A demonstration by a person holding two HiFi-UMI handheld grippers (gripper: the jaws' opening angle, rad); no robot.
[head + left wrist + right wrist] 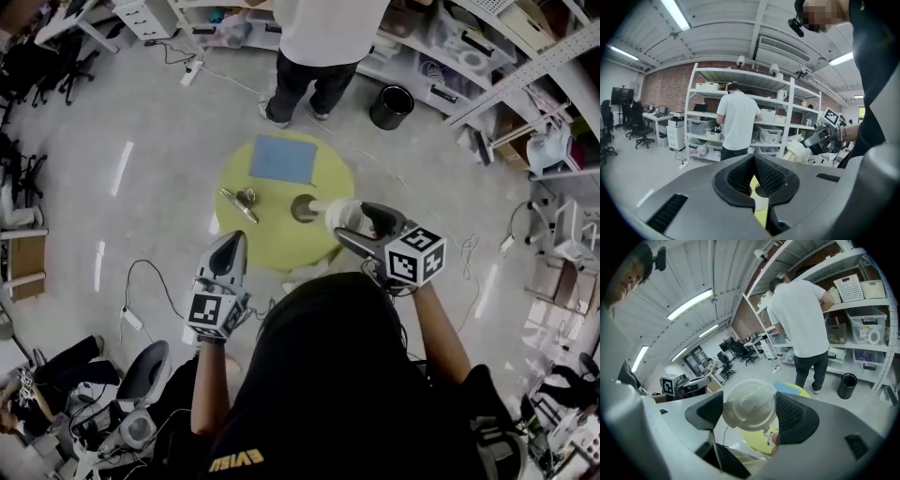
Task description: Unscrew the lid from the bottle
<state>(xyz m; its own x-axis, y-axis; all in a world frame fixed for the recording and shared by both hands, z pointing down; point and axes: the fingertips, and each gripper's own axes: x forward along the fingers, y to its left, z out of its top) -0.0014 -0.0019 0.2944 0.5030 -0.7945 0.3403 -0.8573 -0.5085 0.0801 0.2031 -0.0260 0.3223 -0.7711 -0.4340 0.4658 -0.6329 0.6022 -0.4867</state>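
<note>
A translucent white bottle (341, 214) (749, 404) lies sideways between the pads of my right gripper (361, 225) (751, 409), which is shut on it above the right edge of the round yellow table (272, 239). Its narrow white end points left; I cannot tell whether a lid sits on it. The left gripper view shows the bottle (797, 150) small at the right. My left gripper (231, 242) (753, 161) hangs at the table's near left edge, shut with nothing in it. A small round cup-like thing (302, 208) (761, 199) with a dark opening stands on the table.
A blue cloth (283, 157) and a metal clip (242, 202) lie on the table. A person in a white shirt (323, 37) stands at shelves beyond it, beside a black bin (391, 106). A grey chair (145, 375) and cables are on the floor at the left.
</note>
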